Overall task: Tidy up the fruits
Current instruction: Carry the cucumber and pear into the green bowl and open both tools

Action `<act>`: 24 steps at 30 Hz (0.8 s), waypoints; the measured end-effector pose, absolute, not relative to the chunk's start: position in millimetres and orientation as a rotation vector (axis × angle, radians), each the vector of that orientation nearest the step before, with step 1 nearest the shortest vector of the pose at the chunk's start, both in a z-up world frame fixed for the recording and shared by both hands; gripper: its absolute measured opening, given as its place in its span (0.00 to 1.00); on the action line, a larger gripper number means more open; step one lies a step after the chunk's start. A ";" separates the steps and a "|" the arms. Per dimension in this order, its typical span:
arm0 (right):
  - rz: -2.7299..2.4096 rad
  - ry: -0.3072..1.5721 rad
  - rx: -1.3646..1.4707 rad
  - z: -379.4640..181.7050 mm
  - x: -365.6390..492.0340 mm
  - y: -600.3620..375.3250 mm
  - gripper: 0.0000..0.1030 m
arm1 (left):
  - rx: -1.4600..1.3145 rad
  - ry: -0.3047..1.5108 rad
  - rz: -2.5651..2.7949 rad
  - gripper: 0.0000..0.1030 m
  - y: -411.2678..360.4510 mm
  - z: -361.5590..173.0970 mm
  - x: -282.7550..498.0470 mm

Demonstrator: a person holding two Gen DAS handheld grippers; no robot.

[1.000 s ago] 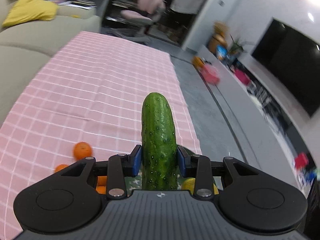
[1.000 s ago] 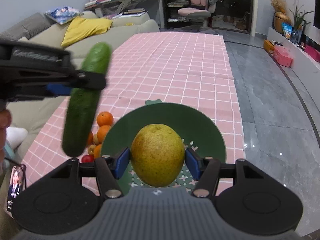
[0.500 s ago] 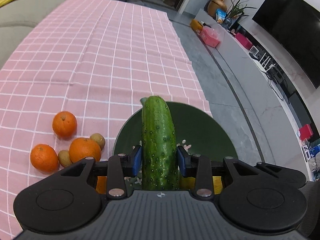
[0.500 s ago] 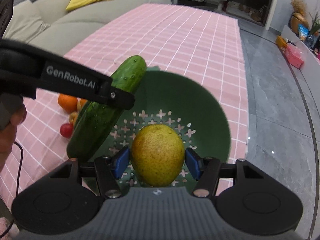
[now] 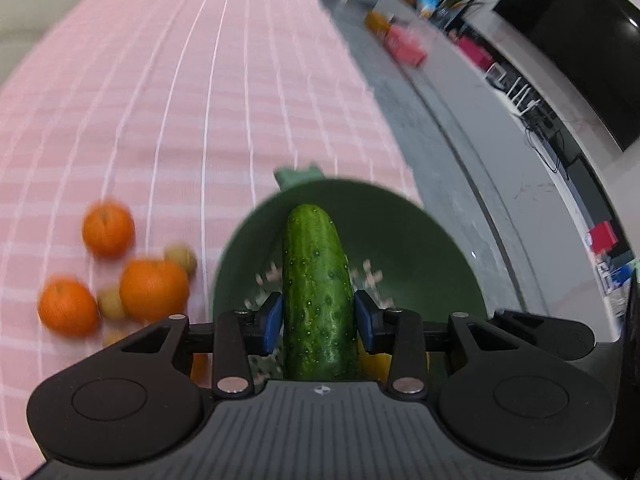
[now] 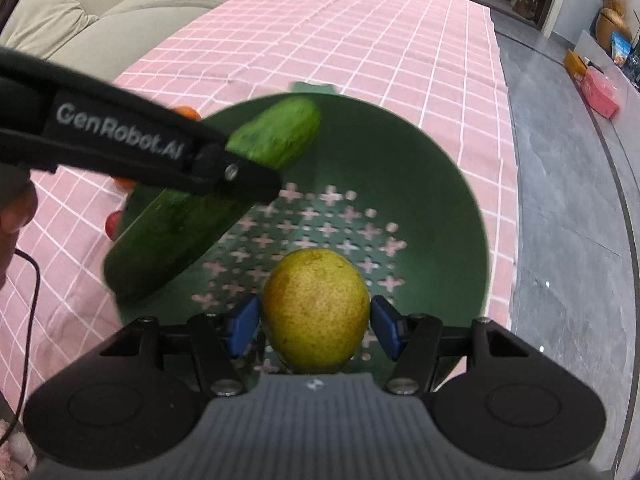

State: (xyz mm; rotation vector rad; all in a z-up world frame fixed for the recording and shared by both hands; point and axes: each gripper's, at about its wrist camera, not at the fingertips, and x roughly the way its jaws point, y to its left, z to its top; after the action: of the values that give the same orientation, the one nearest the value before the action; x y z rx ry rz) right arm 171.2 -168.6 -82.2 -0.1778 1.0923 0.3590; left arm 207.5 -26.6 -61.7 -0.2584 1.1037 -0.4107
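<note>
My left gripper (image 5: 319, 322) squeezed the long bumpy green cucumber (image 5: 318, 292) and held it tilted over the round green plastic strainer bowl (image 6: 432, 184) with cross-shaped holes. My right gripper (image 6: 316, 326) squeezed the yellow-green pear (image 6: 316, 310) low inside that bowl. Round oranges (image 5: 154, 290) lay on the pink checked cloth (image 5: 180, 112) beside it.

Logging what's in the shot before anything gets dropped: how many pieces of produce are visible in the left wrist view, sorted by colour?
Green: 1, the long bumpy green cucumber held in the left gripper
Orange: 3, the round oranges on the pink checked tablecloth
Brownish: 2, small round fruits beside them
Total: 6
</note>
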 end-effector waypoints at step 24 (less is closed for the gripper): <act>0.339 0.874 -0.005 -14.4 120.4 -173.0 0.66 | -0.220 0.948 -0.379 0.50 -5.7 -2.3 153.7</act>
State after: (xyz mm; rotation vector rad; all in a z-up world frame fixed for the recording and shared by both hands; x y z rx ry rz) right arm 120.4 -173.0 -14.4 -0.0048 0.8740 0.3390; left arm 153.7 -5.6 -2.3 -0.2196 0.9484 -0.3789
